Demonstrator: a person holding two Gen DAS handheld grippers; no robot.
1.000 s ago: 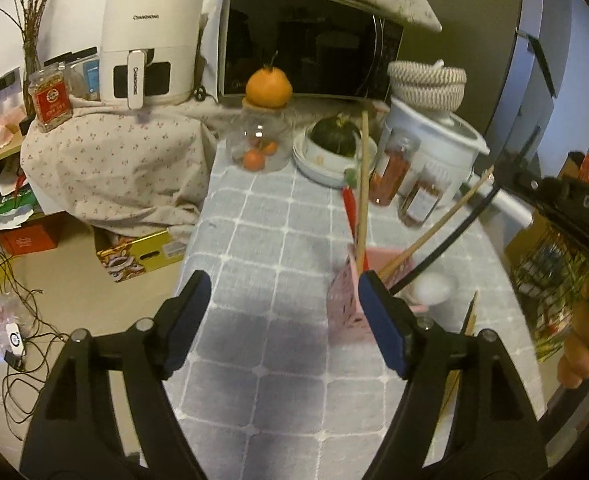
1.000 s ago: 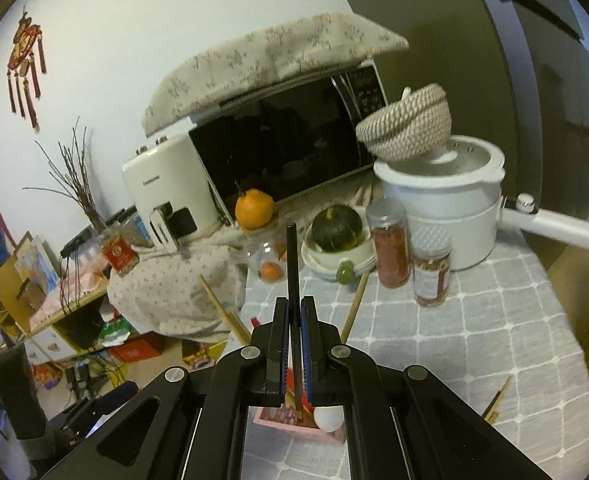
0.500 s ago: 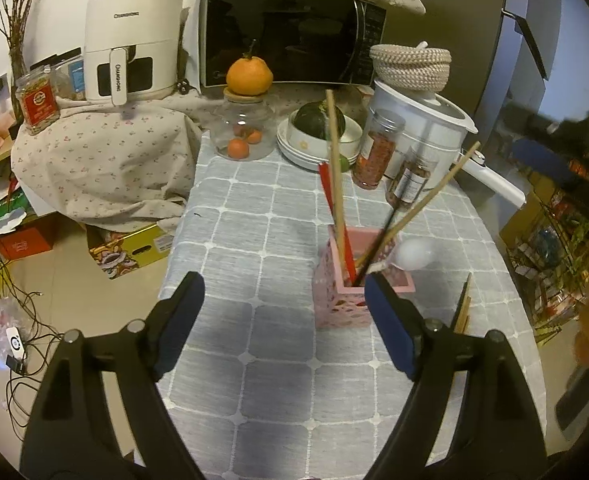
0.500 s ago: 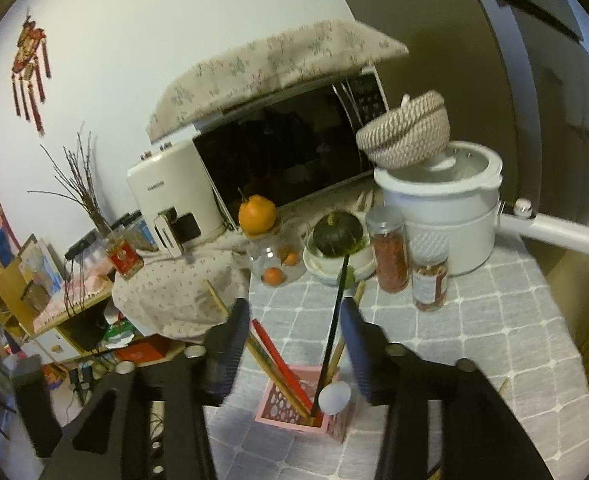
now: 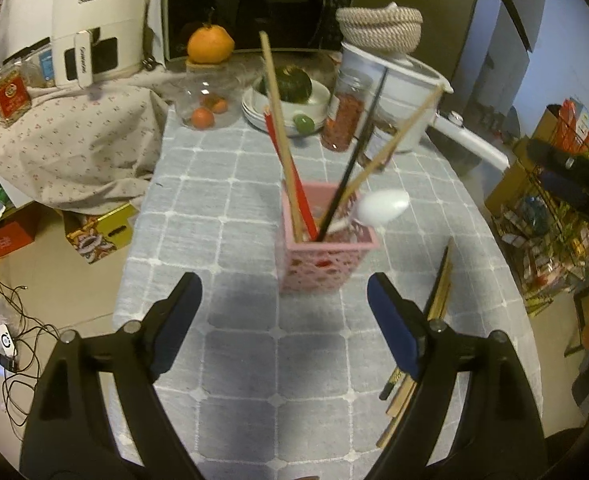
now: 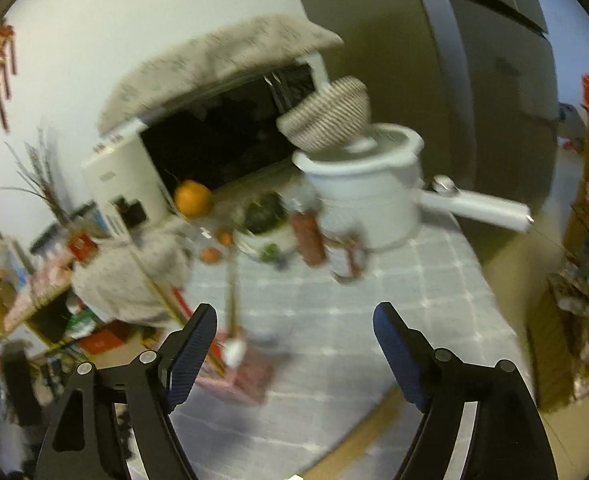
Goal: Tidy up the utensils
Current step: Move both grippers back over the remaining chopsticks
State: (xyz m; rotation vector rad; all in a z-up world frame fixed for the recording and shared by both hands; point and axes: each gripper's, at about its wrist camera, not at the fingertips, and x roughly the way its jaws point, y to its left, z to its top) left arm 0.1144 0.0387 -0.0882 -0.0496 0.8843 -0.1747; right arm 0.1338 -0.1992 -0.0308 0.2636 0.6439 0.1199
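Two claws wide, utensils standing in the pink holder

Both claws are spread wide with nothing between their pads. The left claw (image 5: 280,304) hovers just short of the pink perforated plastic holder (image 5: 324,256) on the grey checked desk (image 5: 230,184). In the holder stand wooden chopsticks (image 5: 278,128), a red chopstick (image 5: 294,176), a black chopstick (image 5: 354,160) and a white spoon (image 5: 382,206). More wooden chopsticks (image 5: 434,304) lie loose on the desk beside the holder. The right claw (image 6: 294,336) has just been opening; its blurred view shows the holder low at left.
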